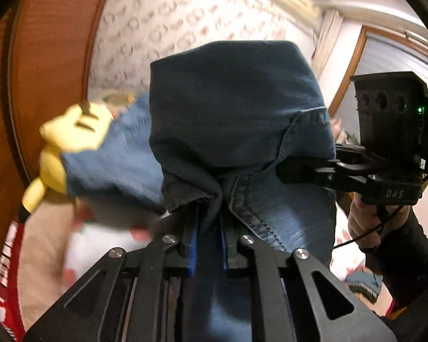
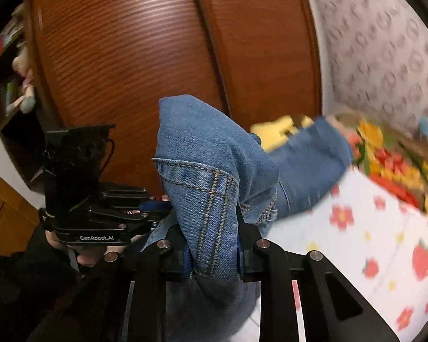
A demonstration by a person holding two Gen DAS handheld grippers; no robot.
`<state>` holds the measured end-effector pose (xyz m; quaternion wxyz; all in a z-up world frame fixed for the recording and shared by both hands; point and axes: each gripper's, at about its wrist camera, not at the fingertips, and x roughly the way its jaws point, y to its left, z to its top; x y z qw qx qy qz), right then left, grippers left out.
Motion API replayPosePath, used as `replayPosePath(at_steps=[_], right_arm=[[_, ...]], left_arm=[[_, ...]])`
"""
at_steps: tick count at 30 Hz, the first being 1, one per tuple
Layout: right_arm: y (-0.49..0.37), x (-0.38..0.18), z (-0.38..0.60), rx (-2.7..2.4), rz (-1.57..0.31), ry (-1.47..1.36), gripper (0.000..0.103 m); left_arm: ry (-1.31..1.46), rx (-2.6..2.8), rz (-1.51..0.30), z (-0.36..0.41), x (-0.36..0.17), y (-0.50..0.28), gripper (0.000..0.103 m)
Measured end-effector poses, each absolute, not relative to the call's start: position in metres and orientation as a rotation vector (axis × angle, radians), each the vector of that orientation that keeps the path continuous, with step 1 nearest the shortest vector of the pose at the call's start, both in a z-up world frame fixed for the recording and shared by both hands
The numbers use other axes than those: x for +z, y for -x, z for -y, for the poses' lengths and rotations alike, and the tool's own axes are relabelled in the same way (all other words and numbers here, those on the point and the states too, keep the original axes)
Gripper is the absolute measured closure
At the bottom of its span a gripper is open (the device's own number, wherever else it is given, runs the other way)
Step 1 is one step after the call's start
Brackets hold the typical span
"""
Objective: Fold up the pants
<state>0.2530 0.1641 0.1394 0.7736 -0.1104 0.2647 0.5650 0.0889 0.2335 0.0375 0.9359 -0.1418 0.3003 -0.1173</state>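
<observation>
While both grippers hold the jeans (image 1: 236,108) up over the bed (image 2: 356,242), the left gripper (image 1: 209,242) has its jaws pinched narrow on bunched denim, and the right gripper (image 2: 214,256) has its jaws clamped on a thick seamed fold. Denim looks heavy, limp, yet firm at seams; waistband or hems likely grip best. Legs trail away blurred, their ends hidden behind a yellow toy (image 1: 71,134).

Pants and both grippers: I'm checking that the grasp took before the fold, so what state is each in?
Pants: lifted, bunched, far end trailing onto the bed.
Left gripper: shut on the pants.
Right gripper: shut on the pants at a stitched seam.
Bed: covered by a floral sheet.
</observation>
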Motion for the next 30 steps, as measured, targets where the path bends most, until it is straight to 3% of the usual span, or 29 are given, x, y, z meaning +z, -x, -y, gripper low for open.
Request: replayPosePath(at_steps=[13, 18, 25, 26, 29, 30], right_arm=[[-0.300, 0.219, -0.246, 1.374, -0.450, 0.184, 0.079], [-0.373, 0.185, -0.278, 1.320, -0.473, 0.131, 0.079], [-0.502, 0.077, -0.286, 1.014, -0.716, 0.141, 0.073], [-0.514, 0.064, -0.285, 0.970, -0.740, 0.153, 0.070], [-0.536, 0.048, -0.268, 0.942, -0.754, 0.099, 0.044], [-0.540, 0.048, -0.265, 0.935, -0.757, 0.090, 0.041]], left_arm=[[0.252, -0.072, -0.436, -0.320, 0.128, -0.107, 0.091], [0.185, 0.005, -0.507, -0.336, 0.124, -0.173, 0.091], [0.154, 0.050, -0.743, -0.331, 0.045, -0.300, 0.091], [0.153, 0.050, -0.757, -0.328, 0.037, -0.308, 0.091], [0.139, 0.026, -0.758, -0.316, 0.031, -0.310, 0.090], [0.130, 0.028, -0.758, -0.314, 0.031, -0.311, 0.087]])
